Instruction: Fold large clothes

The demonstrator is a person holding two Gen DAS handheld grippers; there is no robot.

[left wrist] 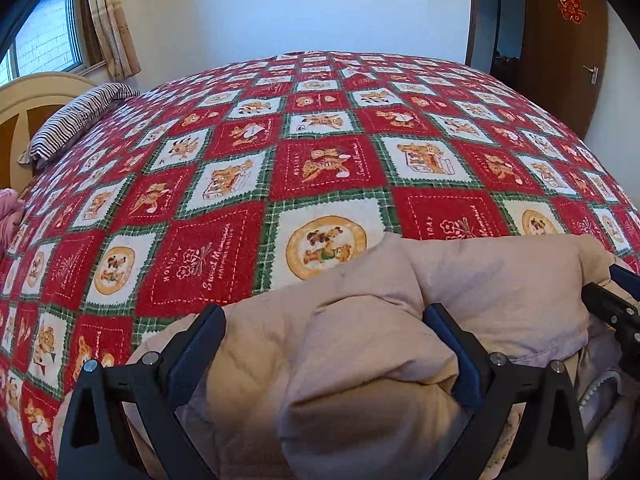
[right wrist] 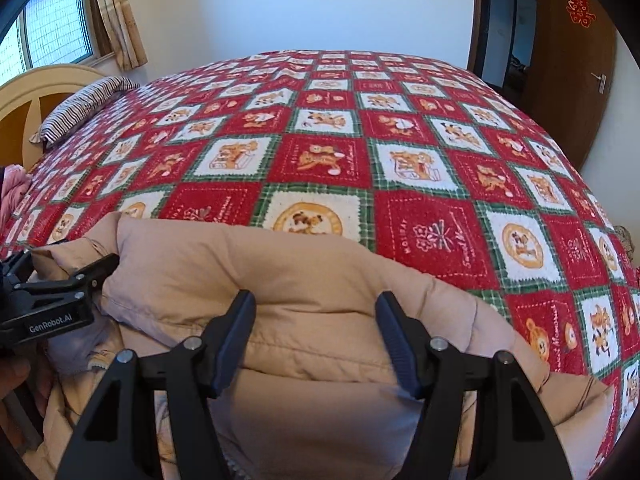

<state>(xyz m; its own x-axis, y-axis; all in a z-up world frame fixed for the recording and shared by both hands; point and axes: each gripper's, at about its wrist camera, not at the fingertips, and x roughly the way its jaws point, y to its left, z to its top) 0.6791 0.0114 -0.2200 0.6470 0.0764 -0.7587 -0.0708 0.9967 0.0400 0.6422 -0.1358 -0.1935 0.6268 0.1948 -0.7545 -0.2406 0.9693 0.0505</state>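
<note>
A large beige padded jacket lies bunched at the near edge of the bed; it also shows in the right wrist view. My left gripper has its jaws wide apart around a thick fold of the jacket, which fills the gap between the fingers. My right gripper also holds a thick fold between its spread fingers. The right gripper shows at the right edge of the left wrist view, and the left gripper shows at the left edge of the right wrist view, its tips on the jacket.
The bed is covered by a red, green and white teddy-bear quilt. A striped pillow lies by the cream headboard at the left. Pink cloth sits at the left edge. A wooden door stands at the back right.
</note>
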